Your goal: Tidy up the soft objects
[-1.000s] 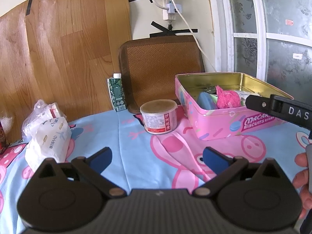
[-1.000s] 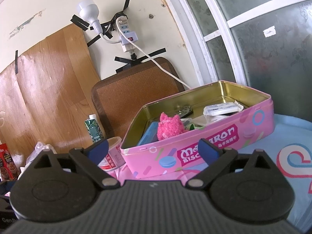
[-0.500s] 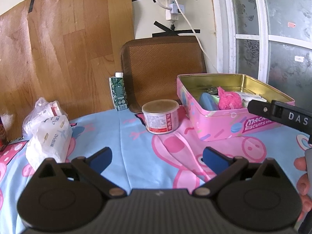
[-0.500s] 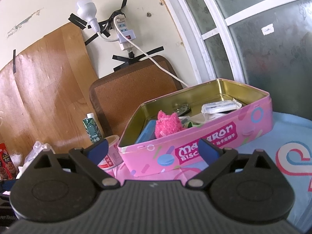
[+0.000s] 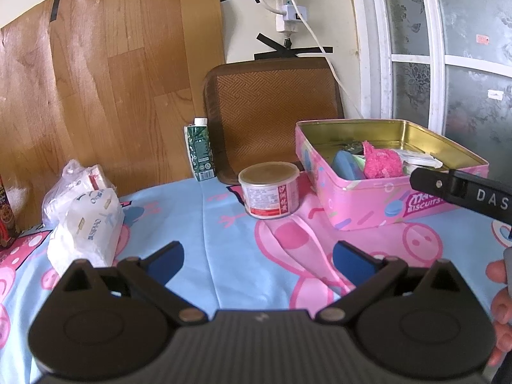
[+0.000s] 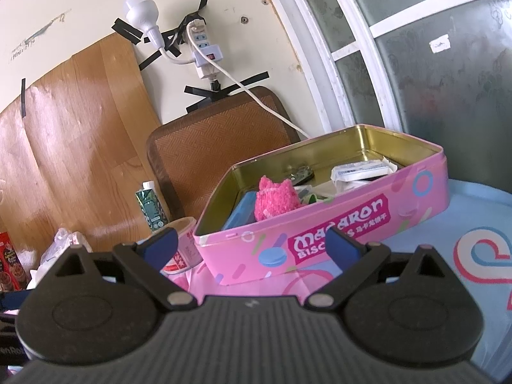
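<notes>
**Two empty grippers near the pink tin**

Two blue-padded fingers of the left gripper (image 5: 258,260) stand wide apart with nothing between them, above the cartoon-print cloth (image 5: 204,224). Left of the pink tin (image 5: 361,204) sit a round can (image 5: 270,190), a green carton (image 5: 200,153) and, farther left, white tissue packs (image 5: 86,220). A pink plush toy (image 5: 382,164) lies inside the tin beside a blue item (image 5: 344,167). This view alone shows a hand (image 5: 499,300) at the right edge.

From the right wrist, the right gripper (image 6: 252,245) is likewise spread wide and empty, just in front of the tin (image 6: 352,224). Only here do the plush's (image 6: 275,200) ear-like bumps, the white packets (image 6: 361,171) behind it and a white bulb (image 6: 142,12) on the wall show.

Compared with a second ago, the tin sits slightly lower and nearer in the right view; the left view has barely shifted.
</notes>
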{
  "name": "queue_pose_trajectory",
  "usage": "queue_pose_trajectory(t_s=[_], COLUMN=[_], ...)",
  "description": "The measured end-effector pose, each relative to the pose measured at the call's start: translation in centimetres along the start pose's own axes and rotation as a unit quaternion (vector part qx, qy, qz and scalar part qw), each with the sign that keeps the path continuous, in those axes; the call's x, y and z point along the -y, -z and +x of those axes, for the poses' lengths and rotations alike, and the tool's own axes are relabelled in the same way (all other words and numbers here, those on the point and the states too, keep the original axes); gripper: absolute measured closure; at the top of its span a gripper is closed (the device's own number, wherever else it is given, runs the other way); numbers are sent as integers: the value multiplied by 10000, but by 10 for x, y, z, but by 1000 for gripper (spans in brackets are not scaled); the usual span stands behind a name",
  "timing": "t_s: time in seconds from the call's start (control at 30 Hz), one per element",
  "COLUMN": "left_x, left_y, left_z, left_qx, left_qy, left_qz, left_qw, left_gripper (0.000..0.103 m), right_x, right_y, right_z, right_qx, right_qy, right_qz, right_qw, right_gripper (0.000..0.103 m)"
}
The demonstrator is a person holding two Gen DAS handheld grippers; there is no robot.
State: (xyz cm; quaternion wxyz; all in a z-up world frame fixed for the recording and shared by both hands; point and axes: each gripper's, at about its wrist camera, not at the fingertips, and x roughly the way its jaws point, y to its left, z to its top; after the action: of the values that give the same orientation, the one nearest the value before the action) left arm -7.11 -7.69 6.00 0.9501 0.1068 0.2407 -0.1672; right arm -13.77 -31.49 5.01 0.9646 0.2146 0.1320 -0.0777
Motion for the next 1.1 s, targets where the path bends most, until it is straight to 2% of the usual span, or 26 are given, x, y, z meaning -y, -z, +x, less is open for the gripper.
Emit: queue_pose_trajectory(t_s=[0.73,1.1], left_x=[-2,-6], left_y=[3,5], left_z=[5,12], left_qx=[-207,-355], left_qy=[-12,-65], left_qz=[7,-82], left_qw=[9998,9993], left_gripper=[0,0], right_x=[0,-4], right_y=[2,7], right_z=[0,3], right_qx=[-47,-212], right_qy=[-1,-80], right_qz=[8,-39], right_qw=[10000,9997], right_gripper=[3,3])
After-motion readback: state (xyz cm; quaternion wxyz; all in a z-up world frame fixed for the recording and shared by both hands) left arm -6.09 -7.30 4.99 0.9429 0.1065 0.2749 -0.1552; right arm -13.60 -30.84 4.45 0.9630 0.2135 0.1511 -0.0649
